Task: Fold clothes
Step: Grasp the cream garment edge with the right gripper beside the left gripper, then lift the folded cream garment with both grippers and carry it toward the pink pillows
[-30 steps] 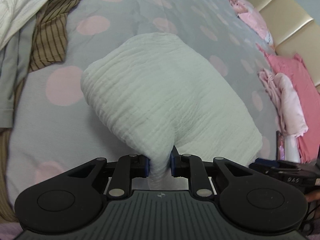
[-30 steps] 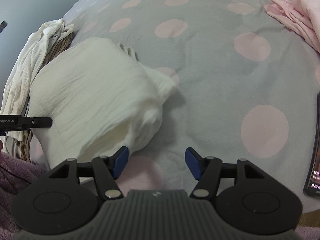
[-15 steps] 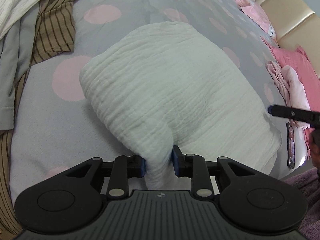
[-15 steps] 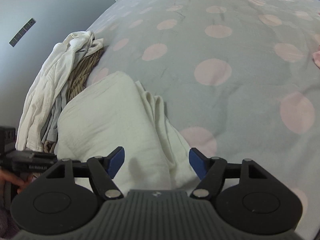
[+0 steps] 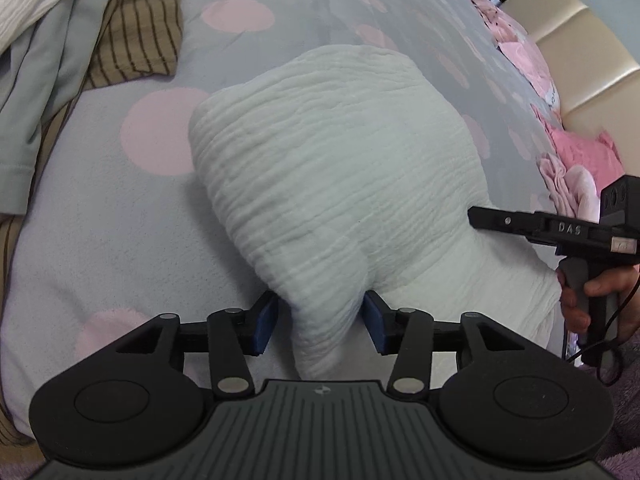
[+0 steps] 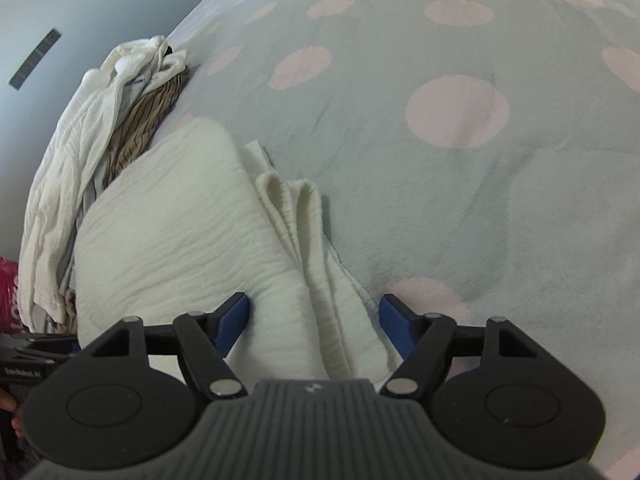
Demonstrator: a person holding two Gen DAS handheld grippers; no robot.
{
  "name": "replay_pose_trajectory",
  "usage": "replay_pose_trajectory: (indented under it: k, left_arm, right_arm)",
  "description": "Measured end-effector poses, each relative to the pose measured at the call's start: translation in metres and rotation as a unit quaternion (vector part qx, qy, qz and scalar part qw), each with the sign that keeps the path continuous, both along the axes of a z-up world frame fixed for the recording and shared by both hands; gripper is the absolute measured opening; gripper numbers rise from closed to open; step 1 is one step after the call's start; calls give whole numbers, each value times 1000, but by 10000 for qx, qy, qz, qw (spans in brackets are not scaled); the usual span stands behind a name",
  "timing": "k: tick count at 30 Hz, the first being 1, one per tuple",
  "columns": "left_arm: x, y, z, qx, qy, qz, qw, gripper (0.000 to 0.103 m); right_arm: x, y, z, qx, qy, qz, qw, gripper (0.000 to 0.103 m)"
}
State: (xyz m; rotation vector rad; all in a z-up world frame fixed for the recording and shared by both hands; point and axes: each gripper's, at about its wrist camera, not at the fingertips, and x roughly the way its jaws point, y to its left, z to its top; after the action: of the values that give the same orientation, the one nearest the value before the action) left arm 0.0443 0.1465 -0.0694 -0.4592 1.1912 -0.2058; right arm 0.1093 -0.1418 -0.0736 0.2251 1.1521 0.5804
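Note:
A white crinkled garment lies folded in a thick pad on the bed. A bulging fold of it sits between the jaws of my left gripper, which are opening; the left pad stands off the cloth and the right pad is just beside it. In the right wrist view the same garment shows its layered edge. My right gripper hovers open over that edge, with the folds lying below and between its wide pads. The right gripper's finger also reaches in from the right in the left wrist view.
The bed cover is grey with pink dots. A heap of white, grey and brown striped clothes lies at the far left, also visible as the clothes heap. Pink clothes and a beige headboard are at the right.
My left gripper's jaws have spread and let go of the pinched fold. My right gripper moved left from the bare cover to above the garment's layered edge.

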Motion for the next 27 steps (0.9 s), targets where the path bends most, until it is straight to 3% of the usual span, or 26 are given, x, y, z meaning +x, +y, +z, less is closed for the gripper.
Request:
replay_pose_trajectory:
  k: [2, 4, 5, 6, 11, 17, 27]
  left_arm:
    - [0, 0, -2, -7, -3, 30, 10000, 45]
    - [1, -1, -3, 30, 7, 23, 10000, 46]
    - [2, -3, -2, 61, 2, 5, 10000, 46]
    - [2, -4, -2, 94, -4, -14, 10000, 46]
    - [1, -14, 5, 230, -188, -227, 9993, 26]
    - [-3, -24, 17, 444, -437, -362, 9974, 19]
    - [-5, -41, 60, 293, -1161, -731, 9901, 17]
  right_arm:
    - [-3, 1, -1, -34, -62, -17, 10000, 70]
    - [-9, 3, -1, 24, -92, -8, 10000, 56]
    - [-12, 4, -2, 102, -80, -19, 9999, 43]
    - [-16, 5, -1, 123, -125, -14, 9998, 43]
    - [-30, 4, 7, 105, -405, -39, 9991, 30]
    - [-44, -2, 21, 336, -583, -211, 9975, 26]
    - [-64, -38, 56, 857, -764, -684, 9910, 25]
